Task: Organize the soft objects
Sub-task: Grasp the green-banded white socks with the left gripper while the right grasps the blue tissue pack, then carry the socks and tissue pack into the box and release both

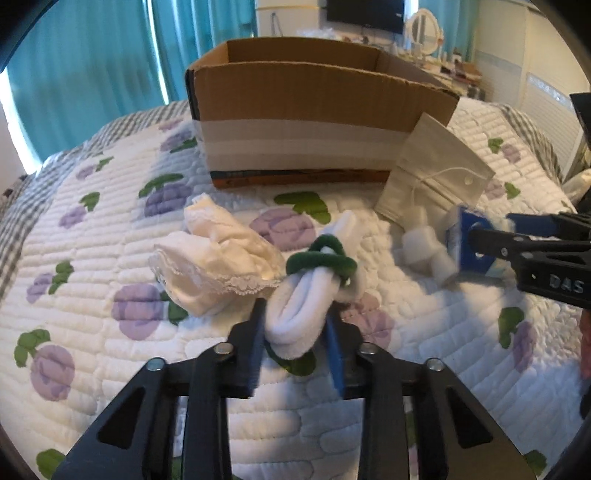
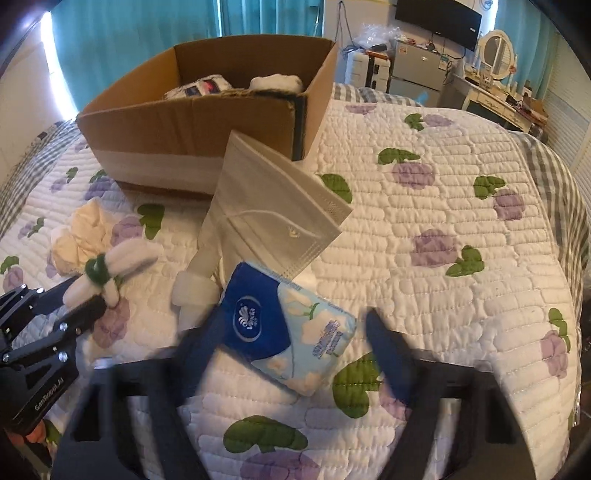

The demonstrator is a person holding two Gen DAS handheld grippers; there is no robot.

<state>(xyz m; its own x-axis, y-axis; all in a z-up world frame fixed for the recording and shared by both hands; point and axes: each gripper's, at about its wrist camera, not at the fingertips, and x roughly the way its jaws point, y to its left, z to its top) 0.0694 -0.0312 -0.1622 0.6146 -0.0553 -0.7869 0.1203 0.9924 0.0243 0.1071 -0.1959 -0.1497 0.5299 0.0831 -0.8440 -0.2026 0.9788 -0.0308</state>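
Observation:
My left gripper (image 1: 295, 321) is shut on a rolled white sock bundle (image 1: 306, 299) bound by a green hair tie (image 1: 321, 258), on the quilt; it also shows in the right wrist view (image 2: 107, 273). A white lace-edged cloth (image 1: 218, 258) lies left of it. My right gripper (image 2: 291, 328) is open around a blue tissue pack (image 2: 288, 332), its fingers either side; the left wrist view shows the pack (image 1: 465, 243) too. A white face mask (image 2: 266, 218) and small white cotton rolls (image 2: 194, 291) lie beside it. An open cardboard box (image 2: 177, 125) stands behind, holding several items.
The quilted bedspread (image 2: 424, 229) with purple flowers covers the bed. Behind the bed are teal curtains (image 1: 92, 74), a wall TV (image 2: 439, 18), a small fridge (image 2: 417, 70) and a dresser with a mirror (image 2: 498, 44).

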